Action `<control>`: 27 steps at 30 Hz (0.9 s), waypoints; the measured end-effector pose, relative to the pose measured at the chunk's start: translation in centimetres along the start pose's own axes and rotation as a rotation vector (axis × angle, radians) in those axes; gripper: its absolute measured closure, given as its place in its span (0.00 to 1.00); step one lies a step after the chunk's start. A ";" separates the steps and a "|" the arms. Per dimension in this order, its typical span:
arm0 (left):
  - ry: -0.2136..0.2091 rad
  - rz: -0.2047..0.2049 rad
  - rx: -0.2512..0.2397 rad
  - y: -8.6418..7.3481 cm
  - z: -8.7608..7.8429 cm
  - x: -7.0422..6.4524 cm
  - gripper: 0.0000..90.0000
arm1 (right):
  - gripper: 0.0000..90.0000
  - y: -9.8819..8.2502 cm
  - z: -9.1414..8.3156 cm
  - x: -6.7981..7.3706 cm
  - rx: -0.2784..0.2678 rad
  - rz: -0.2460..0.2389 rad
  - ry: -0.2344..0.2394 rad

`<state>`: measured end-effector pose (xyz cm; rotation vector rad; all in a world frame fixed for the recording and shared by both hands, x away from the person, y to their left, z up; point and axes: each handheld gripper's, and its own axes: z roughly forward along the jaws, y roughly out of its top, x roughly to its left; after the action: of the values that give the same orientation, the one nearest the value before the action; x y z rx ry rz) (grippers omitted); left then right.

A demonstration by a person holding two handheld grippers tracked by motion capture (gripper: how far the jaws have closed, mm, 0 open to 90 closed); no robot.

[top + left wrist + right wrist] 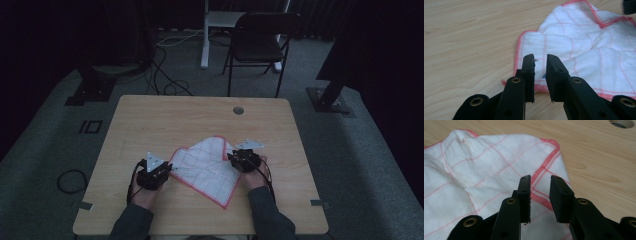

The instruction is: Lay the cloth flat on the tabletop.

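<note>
1. The cloth (207, 167) lies on the wooden surface (150, 120), towards the person's side, between the two hands.
2. It is white with a thin red grid and a stitched red hem all round the edge.
3. It is not flat: the far part is rumpled and folded over, with soft ridges and a raised hump in the left gripper view (584, 37).
4. The left tongs (167, 172) sit at the cloth's left edge, jaws a narrow gap apart; the hem shows between them (540, 72), but the pads do not press on it.
5. The right tongs (231, 157) sit at the right edge, jaws likewise parted a little, over the red hem (540, 195), nothing pinched.
6. A round hole (238, 110) marks the surface's far side, well apart from the cloth.
</note>
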<state>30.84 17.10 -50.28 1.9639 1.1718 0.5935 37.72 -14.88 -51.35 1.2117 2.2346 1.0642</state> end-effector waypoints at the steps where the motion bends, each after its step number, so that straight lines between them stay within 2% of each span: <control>1: 0.000 0.000 0.000 0.0 0.0 0.0 0.86 | 0.79 0.0 0.0 0.0 0.000 0.000 0.000; 5: 0.007 0.001 0.020 0.1 0.8 0.0 0.85 | 0.76 0.3 1.2 0.4 0.022 -0.012 0.000; 7: 0.010 -0.007 0.046 -0.2 1.3 0.1 0.84 | 0.73 0.5 2.0 0.8 0.035 -0.011 -0.007; 14: 0.013 -0.026 0.083 -1.3 1.5 0.6 0.84 | 0.68 0.3 3.5 1.3 0.077 -0.016 -0.030; 18: 0.012 -0.029 0.098 -1.9 1.4 0.7 0.84 | 0.73 0.2 3.7 1.2 0.093 -0.019 -0.042; 19: 0.011 -0.033 0.100 -2.1 1.4 0.6 0.84 | 0.82 0.3 3.7 1.1 0.099 -0.016 -0.045; 22: 0.013 -0.036 0.125 -2.9 1.3 0.4 0.84 | 0.92 0.3 3.5 0.7 0.098 -0.006 -0.048; 24: 0.011 -0.042 0.133 -3.2 1.0 0.3 0.84 | 0.94 0.3 3.2 0.4 0.095 -0.001 -0.058; 27: 0.011 -0.029 0.144 -3.5 0.8 0.1 0.84 | 0.95 0.2 2.9 0.0 0.086 0.004 -0.069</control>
<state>29.66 17.90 -53.55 2.0624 1.2792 0.5171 39.67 -13.50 -53.01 1.2686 2.2468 0.9223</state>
